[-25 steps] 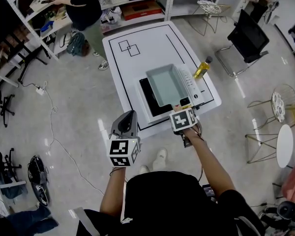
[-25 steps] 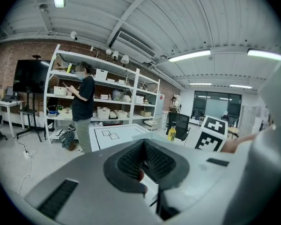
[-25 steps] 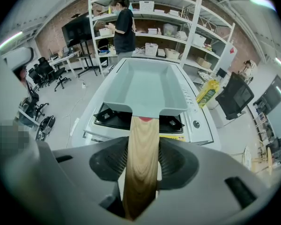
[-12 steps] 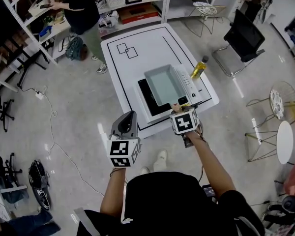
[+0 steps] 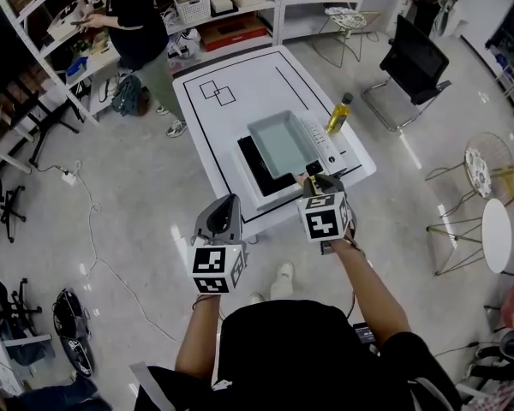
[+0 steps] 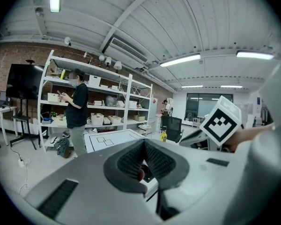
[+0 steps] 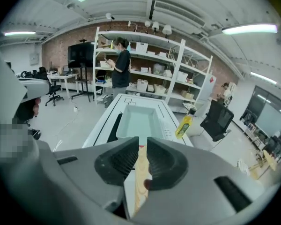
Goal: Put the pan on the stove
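A pale teal rectangular pan (image 5: 283, 142) rests on the black stove (image 5: 250, 168), which stands on the white table (image 5: 240, 80). The pan's wooden handle (image 7: 139, 175) sticks out toward me. My right gripper (image 5: 312, 179) sits at the table's near edge; its jaws are closing, with the handle between the pads and filling the gap. In the right gripper view the pan (image 7: 138, 118) lies straight ahead of the right gripper (image 7: 140, 154). My left gripper (image 5: 230, 200) hovers off the table to the left, over the floor. Its fingertips meet on nothing in the left gripper view (image 6: 144, 145).
A yellow oil bottle (image 5: 338, 112) stands on the table right of the stove's control strip (image 5: 322, 146). A person (image 5: 135, 24) stands at the shelves (image 5: 214, 2) beyond the table. A black chair (image 5: 413, 58) and wire stools (image 5: 484, 174) are to the right.
The right gripper's jaws have come together round the pan's handle. The view has shifted a little, and the person at the shelves has moved slightly. The left gripper has hardly moved.
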`<state>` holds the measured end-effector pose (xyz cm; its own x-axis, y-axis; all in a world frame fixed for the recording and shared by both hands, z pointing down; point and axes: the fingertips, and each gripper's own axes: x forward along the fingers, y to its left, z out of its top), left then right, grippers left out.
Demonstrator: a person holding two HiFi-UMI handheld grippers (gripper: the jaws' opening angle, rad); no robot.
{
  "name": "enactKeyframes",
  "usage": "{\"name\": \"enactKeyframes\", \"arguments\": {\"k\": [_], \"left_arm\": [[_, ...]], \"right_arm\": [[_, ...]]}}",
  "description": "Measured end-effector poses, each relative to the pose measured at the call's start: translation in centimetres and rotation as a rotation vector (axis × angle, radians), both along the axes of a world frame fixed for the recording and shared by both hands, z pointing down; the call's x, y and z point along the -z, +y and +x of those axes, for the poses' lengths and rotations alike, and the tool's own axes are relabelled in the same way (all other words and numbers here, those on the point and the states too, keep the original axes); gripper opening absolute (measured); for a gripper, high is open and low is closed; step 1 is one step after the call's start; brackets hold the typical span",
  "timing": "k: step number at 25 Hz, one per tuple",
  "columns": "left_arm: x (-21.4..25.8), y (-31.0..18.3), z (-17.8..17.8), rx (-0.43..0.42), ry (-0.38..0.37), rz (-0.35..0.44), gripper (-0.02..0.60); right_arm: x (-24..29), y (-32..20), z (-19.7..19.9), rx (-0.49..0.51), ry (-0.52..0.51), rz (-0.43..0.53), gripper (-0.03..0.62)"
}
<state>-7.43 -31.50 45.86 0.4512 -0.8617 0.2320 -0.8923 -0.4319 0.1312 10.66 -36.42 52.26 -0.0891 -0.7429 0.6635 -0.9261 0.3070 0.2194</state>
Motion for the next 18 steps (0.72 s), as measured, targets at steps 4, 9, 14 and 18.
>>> {"name": "enactKeyframes", "arguments": {"k": [4, 9, 14, 18], "left_arm": [[1.7, 1.7, 0.3, -0.030, 0.047, 0.015, 0.008], [2.9, 3.9, 0.0, -0.041, 0.025, 0.045, 0.008], [3.2, 6.2, -0.4, -0.055, 0.029, 0.058, 0.008], [3.9, 8.0, -1.3, -0.069, 0.015, 0.075, 0.008]], "right_arm": [[3.5, 1.7, -0.5, -0.023, -0.053, 0.118, 0.020], [6.3, 3.8, -0.8, -0.033, -0.124, 0.239, 0.004], [7.7, 6.6, -2.1, 0.009, -0.158, 0.297, 0.003], [9.4, 8.9, -3.5, 0.023, -0.185, 0.349, 0.003]]}}
